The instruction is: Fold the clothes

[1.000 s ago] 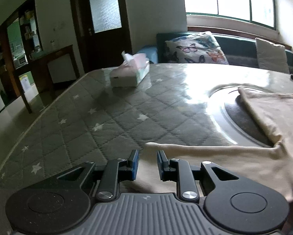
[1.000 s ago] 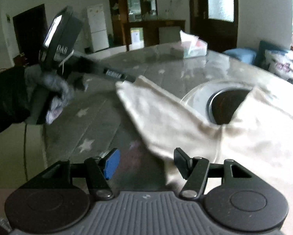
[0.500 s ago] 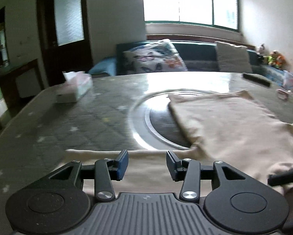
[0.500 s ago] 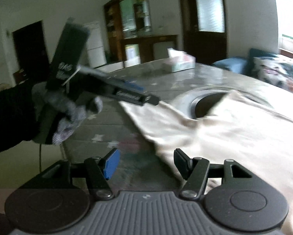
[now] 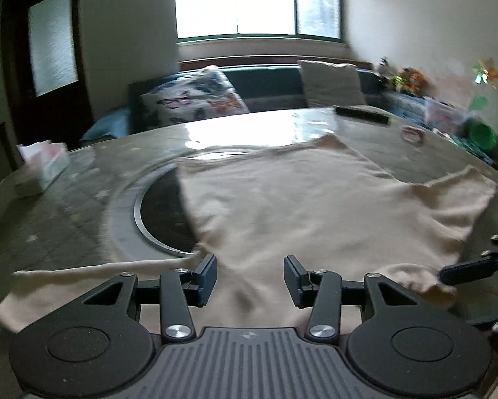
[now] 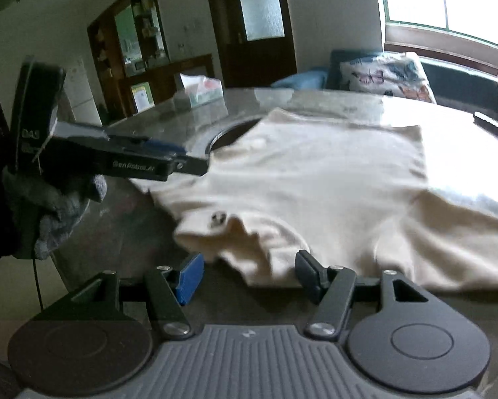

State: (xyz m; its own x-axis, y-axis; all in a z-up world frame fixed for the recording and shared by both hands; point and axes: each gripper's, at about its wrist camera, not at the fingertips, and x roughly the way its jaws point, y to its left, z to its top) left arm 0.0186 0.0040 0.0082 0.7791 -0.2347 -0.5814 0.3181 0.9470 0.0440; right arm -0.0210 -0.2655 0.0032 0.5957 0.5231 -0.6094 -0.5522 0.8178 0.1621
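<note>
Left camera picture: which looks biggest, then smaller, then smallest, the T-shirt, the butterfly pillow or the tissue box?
1. Cream T-shirt, by far the largest.
2. Butterfly pillow.
3. Tissue box, smallest, though nearer the camera than the pillow.

The cream shirt [image 5: 302, 199] I had spread out was soft, matt knit cloth, lightly wrinkled at its near edge. The table [image 5: 82, 209] under it wore a quilted grey cloth with pale stars beneath a glossy clear cover that threw back window glare at the far side. Its round inset ring [image 5: 126, 212] looked like brushed metal. My left gripper [image 5: 249, 279] and right gripper [image 6: 245, 274] were matt black plastic with shiny metal pivot screws. The tissue box [image 5: 41, 169] looked like paper. The far door [image 6: 252, 16] was dark wood with frosted glass.
</note>
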